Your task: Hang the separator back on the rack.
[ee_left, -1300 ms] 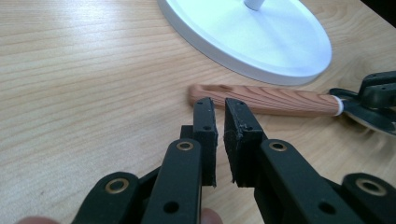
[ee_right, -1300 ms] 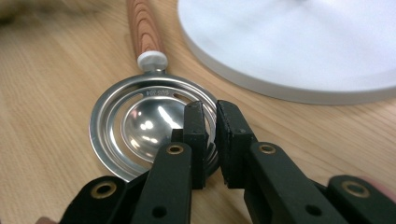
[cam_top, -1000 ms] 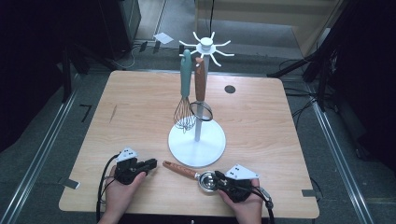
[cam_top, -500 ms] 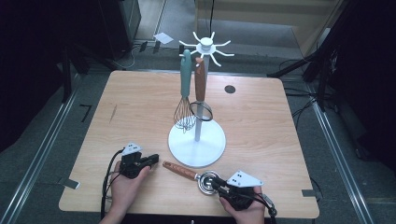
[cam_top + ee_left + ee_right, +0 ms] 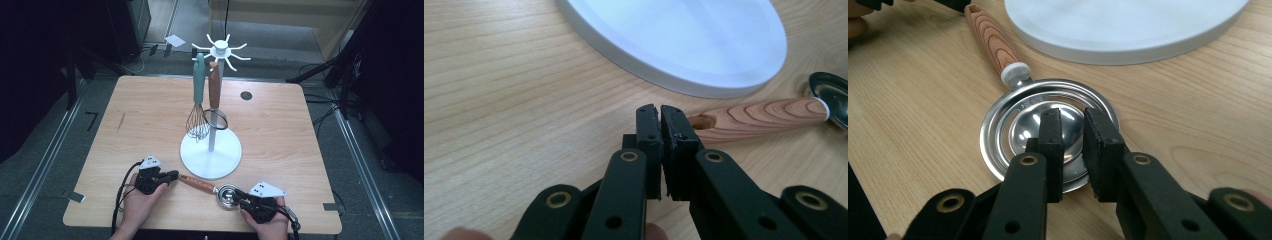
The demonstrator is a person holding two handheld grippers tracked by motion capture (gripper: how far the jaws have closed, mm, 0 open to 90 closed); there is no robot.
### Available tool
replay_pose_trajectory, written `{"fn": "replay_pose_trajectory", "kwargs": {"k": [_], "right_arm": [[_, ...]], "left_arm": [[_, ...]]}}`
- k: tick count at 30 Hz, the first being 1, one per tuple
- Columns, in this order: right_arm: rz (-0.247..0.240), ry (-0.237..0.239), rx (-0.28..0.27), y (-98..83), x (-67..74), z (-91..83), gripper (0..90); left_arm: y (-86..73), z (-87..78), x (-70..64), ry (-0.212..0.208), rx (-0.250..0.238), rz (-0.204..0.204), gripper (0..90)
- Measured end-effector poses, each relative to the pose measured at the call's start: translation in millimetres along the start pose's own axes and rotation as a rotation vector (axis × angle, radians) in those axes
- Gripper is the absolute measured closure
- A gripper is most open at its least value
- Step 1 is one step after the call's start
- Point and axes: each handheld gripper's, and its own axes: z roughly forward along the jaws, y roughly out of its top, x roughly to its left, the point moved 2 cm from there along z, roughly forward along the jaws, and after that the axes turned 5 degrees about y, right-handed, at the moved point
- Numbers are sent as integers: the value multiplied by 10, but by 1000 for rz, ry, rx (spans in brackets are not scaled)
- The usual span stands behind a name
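whisk (image 5: 198, 123), white rack (image 5: 210, 154), wooden table (image 5: 280, 135)

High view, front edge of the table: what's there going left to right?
left gripper → wooden handle of the egg separator → its metal head → right gripper. The white stand base sits just behind the handle.

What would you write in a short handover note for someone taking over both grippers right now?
Left gripper: shut, empty, tips by the wooden handle end of the egg separator.
Right gripper: jaws a little apart over the separator's metal head; grip unclear.
Separator lies flat on the table, in front of the stand.
Done: whisk and a wooden-handled ring tool hang on the stand.
Left: probably lift the separator and hang it.
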Motion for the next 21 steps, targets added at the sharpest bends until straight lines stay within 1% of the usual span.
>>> {"fn": "replay_pose_trajectory", "kwargs": {"k": [3, 4, 6, 8, 10, 12, 13, 15, 18, 19, 21], "right_arm": [[2, -2, -2, -12, -32, -34, 792], [6, 1, -2, -16, -39, -46, 789], [10, 2, -7, -24, -58, -74, 765], [-3, 15, -16, -18, -62, -98, 715], [-23, 22, -21, 0, -63, -119, 695], [-32, 29, -22, 22, -63, -136, 672], [-44, 34, -17, 37, -63, -149, 659], [-86, 38, -4, 79, -67, -173, 630], [-131, 48, 6, 140, -76, -208, 604], [-147, 50, 4, 163, -82, -217, 602], [-181, 43, 5, 219, -98, -226, 606]], "left_arm": [[-10, 7, -67, -18, 7, 23, 876], [-12, 13, -87, -22, 4, 22, 875], [-20, 24, -132, -21, 10, 38, 874], [-31, 50, -181, -31, 18, 49, 873], [-38, 67, -217, -37, 28, 60, 873], [-46, 80, -263, -46, 28, 72, 872], [-50, 85, -290, -51, 31, 77, 872], [-55, 93, -319, -57, 31, 83, 872], [-63, 107, -359, -68, 29, 83, 869], [-66, 113, -368, -81, 29, 84, 864], [-73, 122, -390, -102, 32, 74, 849]]}}
